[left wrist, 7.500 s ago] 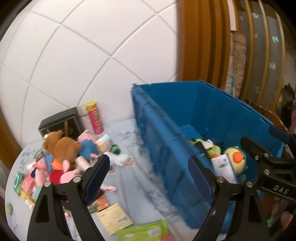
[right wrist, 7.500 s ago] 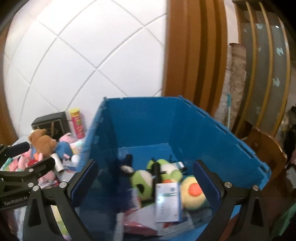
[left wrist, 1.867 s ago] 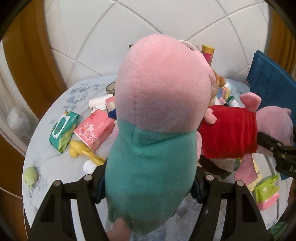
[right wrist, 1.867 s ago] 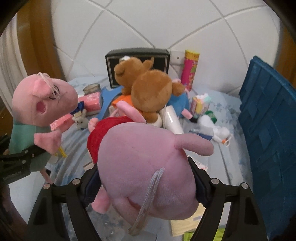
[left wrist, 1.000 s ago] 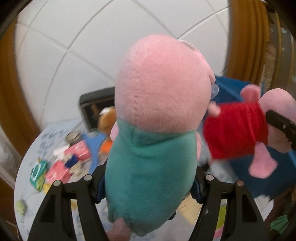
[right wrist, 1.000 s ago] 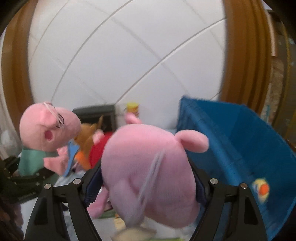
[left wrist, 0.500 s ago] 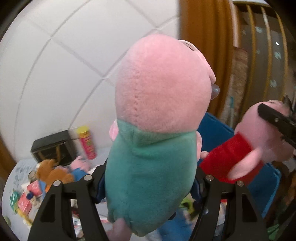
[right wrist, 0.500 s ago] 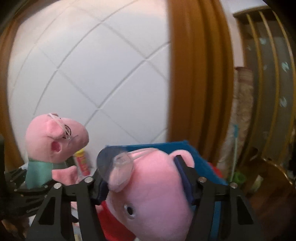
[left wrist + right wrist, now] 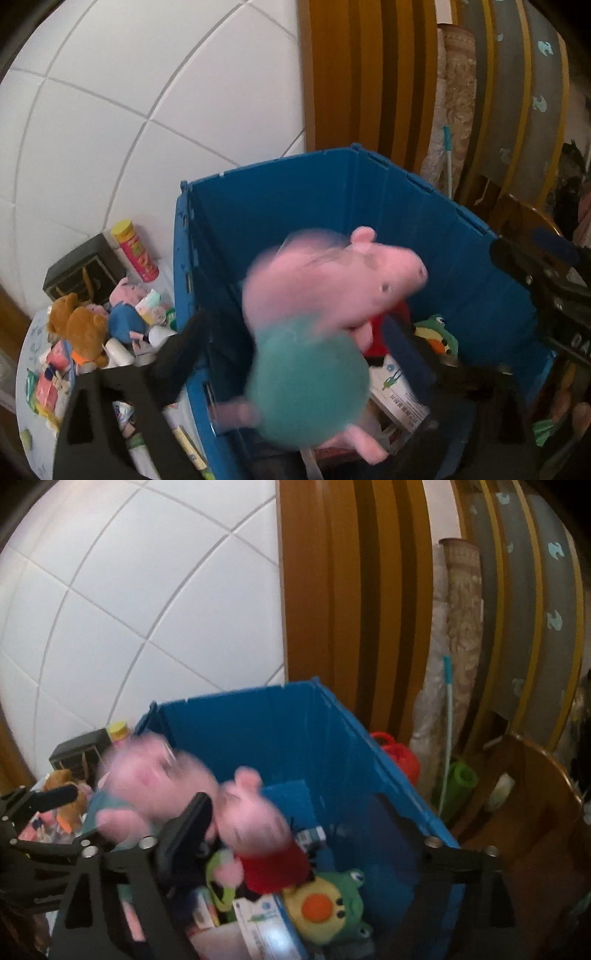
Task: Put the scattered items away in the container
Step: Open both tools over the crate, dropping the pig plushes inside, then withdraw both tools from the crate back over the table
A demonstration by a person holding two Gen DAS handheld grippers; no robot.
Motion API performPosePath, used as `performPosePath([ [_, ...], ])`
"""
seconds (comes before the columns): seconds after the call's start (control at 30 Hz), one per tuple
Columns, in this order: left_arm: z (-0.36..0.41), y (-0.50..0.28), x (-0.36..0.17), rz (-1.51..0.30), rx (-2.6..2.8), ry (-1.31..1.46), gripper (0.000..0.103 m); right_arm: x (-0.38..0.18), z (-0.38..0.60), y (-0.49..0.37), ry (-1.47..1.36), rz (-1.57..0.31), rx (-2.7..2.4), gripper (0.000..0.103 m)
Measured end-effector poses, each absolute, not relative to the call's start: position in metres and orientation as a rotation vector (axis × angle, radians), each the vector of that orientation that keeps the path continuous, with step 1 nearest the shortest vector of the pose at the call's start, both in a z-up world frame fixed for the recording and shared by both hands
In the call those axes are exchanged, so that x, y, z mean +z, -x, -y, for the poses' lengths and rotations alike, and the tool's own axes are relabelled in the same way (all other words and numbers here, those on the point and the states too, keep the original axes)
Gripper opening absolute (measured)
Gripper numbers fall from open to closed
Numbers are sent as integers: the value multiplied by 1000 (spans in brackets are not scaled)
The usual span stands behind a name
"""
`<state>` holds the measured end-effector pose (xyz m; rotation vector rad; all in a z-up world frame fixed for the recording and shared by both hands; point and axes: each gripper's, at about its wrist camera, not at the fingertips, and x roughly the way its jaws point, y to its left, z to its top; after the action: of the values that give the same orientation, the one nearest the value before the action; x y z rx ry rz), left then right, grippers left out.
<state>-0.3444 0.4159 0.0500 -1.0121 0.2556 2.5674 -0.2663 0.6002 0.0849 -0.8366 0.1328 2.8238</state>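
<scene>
The left gripper [image 9: 295, 354] stands spread wide above the near edge of the blue crate [image 9: 424, 206], its dark fingers [image 9: 177, 354] apart and closed on nothing. Between and ahead of them the pig plush in the teal top [image 9: 314, 332] is a motion-blurred shape over the crate's inside, its pink head toward the far wall and its teal body nearest the camera; neither finger touches it. The right gripper [image 9: 295, 834] is likewise wide open over the crate, holding nothing. In its view the pig plush in the red dress [image 9: 262, 834] sits blurred inside the crate, head up, just above a green frog plush [image 9: 328, 904] with an orange spot and a white printed carton [image 9: 266, 923] that lie on the crate's floor. The teal-topped pig appears there too, blurred, at the crate's left wall beside the left tool.

Outside the crate, on the pale table [image 9: 33, 332] to its left, more items lie scattered: a brown teddy bear [image 9: 79, 325], a blue plush [image 9: 123, 321], a red and yellow snack tube [image 9: 136, 251] standing upright against the white tiled wall [image 9: 147, 92], and a dark box [image 9: 81, 269] beside the tube.
</scene>
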Motion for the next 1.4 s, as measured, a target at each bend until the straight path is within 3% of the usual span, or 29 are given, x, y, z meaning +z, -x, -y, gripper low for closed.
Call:
performPosePath([
  [0.13, -410, 341, 45, -259, 2575, 1027, 103, 80, -593, 259, 844, -127, 2814, 103],
  [1.0, -403, 320, 46, -237, 2572, 1033, 103, 64, -588, 257, 900, -77, 2747, 103],
  [1.4, -345, 301, 43, -189, 2656, 1021, 103, 55, -551, 255, 917, -65, 2791, 103],
])
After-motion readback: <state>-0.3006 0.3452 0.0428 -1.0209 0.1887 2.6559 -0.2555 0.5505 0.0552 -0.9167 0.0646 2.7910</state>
